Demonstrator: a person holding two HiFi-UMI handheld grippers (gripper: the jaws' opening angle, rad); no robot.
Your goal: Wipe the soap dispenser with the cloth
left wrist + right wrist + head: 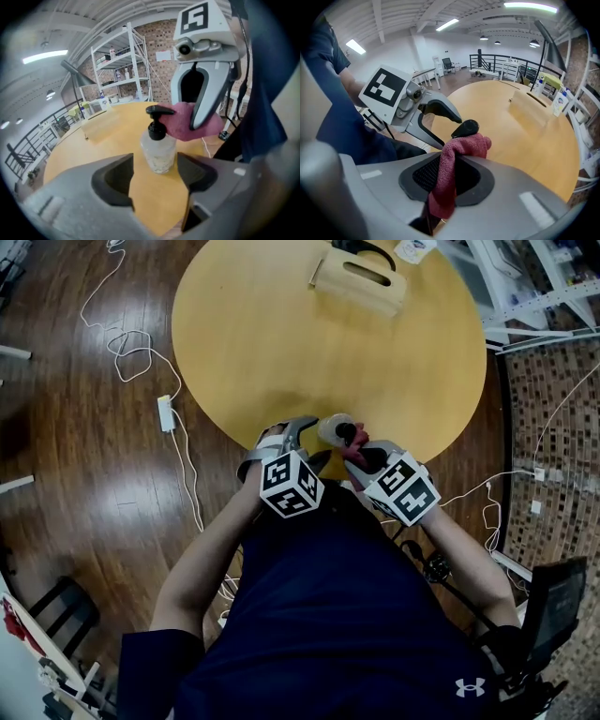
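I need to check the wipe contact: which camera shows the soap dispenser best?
The left gripper view: the soap dispenser stands whole, clear body and black pump, with the cloth beside its pump. The head view shows only its top from above; the right gripper view shows only the pump head past the cloth.

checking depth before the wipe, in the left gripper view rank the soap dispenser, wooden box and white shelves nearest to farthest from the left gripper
1. soap dispenser: centre, standing on the table just ahead of the left gripper.
2. wooden box: further across the table, to the left.
3. white shelves: beyond the table's far edge, upper middle.
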